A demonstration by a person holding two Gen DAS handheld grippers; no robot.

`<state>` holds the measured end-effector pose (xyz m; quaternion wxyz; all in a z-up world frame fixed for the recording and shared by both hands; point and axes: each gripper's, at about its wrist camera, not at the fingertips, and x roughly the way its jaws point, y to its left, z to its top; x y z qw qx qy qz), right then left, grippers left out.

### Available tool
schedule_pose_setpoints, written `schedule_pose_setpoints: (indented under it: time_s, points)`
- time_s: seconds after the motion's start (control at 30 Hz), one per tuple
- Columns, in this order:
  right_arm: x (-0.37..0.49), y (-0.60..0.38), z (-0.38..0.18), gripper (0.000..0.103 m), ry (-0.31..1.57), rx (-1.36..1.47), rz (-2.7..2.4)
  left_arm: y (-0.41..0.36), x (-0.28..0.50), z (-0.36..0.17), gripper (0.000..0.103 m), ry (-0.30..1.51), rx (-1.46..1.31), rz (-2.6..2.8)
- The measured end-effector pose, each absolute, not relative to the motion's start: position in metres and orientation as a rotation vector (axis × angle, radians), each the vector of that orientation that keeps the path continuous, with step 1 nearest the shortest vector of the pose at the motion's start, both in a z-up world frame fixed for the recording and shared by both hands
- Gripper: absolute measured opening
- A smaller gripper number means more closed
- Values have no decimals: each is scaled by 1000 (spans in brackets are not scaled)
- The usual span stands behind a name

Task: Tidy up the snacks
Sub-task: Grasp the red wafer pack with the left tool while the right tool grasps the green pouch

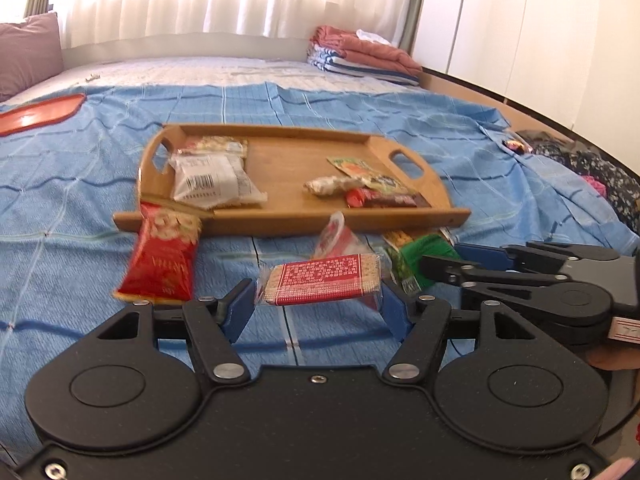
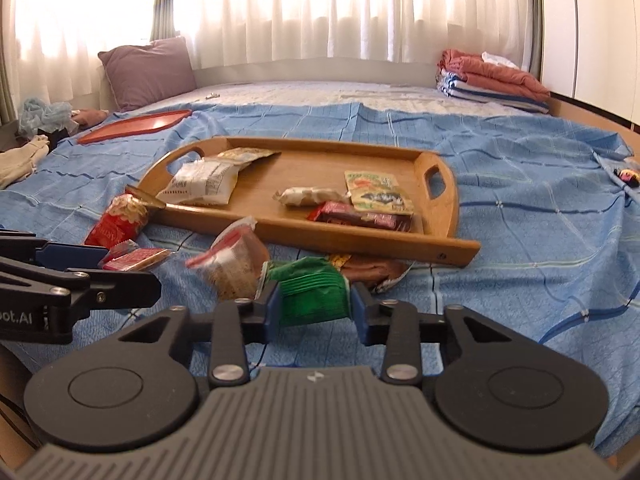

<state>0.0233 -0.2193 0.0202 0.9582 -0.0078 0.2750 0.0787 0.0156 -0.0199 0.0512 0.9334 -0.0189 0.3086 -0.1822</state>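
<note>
My left gripper (image 1: 318, 308) is shut on a red cracker packet (image 1: 320, 284), with a blue pad pressing on each end. My right gripper (image 2: 316, 312) is shut on a crumpled green packet (image 2: 312, 300). The two grippers are side by side in front of the wooden tray (image 1: 288, 224), just above the blue bedspread. The tray holds a white packet (image 1: 212, 180), a pale wrapped snack (image 1: 328, 184), a red-brown bar (image 1: 384, 200) and a green-yellow sachet (image 1: 360, 170). A red snack bag (image 1: 164, 256) leans on the tray's front left corner. A clear bag with a red top (image 2: 232, 268) and a brown packet (image 2: 376, 272) lie on the bedspread.
A red tray (image 2: 136, 124) lies at the far left of the bed, near a purple pillow (image 2: 148, 68). Folded blankets (image 2: 492, 80) are stacked at the far right corner. Loose clothing (image 1: 580, 160) lies beyond the bed's right edge, and a small wrapped item (image 2: 628, 176) sits near that edge.
</note>
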Motion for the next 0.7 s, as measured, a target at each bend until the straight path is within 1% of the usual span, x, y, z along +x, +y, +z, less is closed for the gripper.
schedule_pose_setpoints:
  time_s: [0.07, 0.1, 0.17, 0.23, 0.27, 0.3, 0.47, 0.57, 0.7]
  points:
    - [25, -221, 25, 38, 542, -10, 149, -19, 20, 55, 64, 620, -35, -363]
    - [27, -222, 27, 41, 545, -10, 140, -18, 23, 57, 64, 616, -36, -357]
    - [31, -223, 26, 43, 563, -1, 143, -17, 25, 59, 64, 610, -42, -348]
    - [32, -223, 23, 63, 580, 11, 167, -15, 27, 59, 64, 608, -44, -340]
    - [32, -221, 21, 67, 590, 7, 178, -14, 27, 58, 64, 610, -44, -336]
    - [30, -218, 18, 68, 591, -8, 180, -14, 28, 57, 64, 614, -47, -333]
    - [27, -198, 4, 79, 595, -131, 155, -10, 29, 52, 64, 636, -54, -326]
    - [27, -196, -1, 84, 597, -140, 134, -8, 28, 50, 64, 637, -49, -321]
    - [29, -205, -3, 85, 621, -85, 136, -6, 28, 47, 64, 640, -51, -310]
